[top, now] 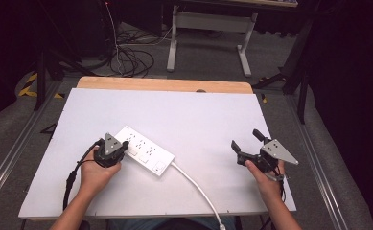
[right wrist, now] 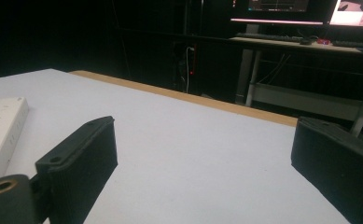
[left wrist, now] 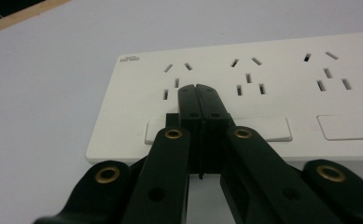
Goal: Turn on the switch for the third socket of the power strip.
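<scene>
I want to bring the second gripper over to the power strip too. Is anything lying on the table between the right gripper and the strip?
Nothing visible does. Bare white table lies between the right gripper and the power strip. The strip's white cable runs toward the table's near edge, below that path.

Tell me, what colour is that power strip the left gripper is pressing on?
The power strip is white, with dark socket slots; the left gripper view shows it best.

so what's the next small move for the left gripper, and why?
Probably press the shut left gripper down a touch. Its closed fingers sit tip-first over the end rocker switch of the white plastic power strip, though contact is unclear. The open right gripper waits apart.
</scene>
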### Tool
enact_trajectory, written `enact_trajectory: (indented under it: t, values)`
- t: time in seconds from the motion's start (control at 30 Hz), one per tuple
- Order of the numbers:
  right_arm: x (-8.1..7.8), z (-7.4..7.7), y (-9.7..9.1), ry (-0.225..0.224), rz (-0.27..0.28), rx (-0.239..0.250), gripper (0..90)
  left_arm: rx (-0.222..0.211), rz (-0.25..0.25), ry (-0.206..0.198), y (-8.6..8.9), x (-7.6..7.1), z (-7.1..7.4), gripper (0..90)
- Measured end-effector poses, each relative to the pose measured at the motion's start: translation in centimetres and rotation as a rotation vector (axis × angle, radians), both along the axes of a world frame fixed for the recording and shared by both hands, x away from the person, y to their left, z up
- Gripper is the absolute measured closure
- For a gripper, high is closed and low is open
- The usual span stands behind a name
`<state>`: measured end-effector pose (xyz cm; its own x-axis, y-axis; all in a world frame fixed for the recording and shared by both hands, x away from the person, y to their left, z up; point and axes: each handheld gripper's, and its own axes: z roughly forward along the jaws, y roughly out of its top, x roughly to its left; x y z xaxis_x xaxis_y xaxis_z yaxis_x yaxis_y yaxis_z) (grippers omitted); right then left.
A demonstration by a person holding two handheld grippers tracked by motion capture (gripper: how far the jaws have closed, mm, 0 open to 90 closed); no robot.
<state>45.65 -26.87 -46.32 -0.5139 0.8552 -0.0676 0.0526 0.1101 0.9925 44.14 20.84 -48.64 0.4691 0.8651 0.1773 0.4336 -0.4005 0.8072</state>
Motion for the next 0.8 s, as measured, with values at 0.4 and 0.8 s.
enact_trajectory:
  t: [0.4, 0.8]
  values:
    - [-0.04, 0.04, -0.08, -0.003, 0.000, 0.000, 7.4, 0.001, 0.002, -0.005, -0.03, -0.08, -0.07, 90.0]
    - [-0.06, 0.06, -0.07, -0.004, -0.001, -0.002, 7.4, -0.009, 0.003, -0.017, 0.02, 0.02, -0.22, 90.0]
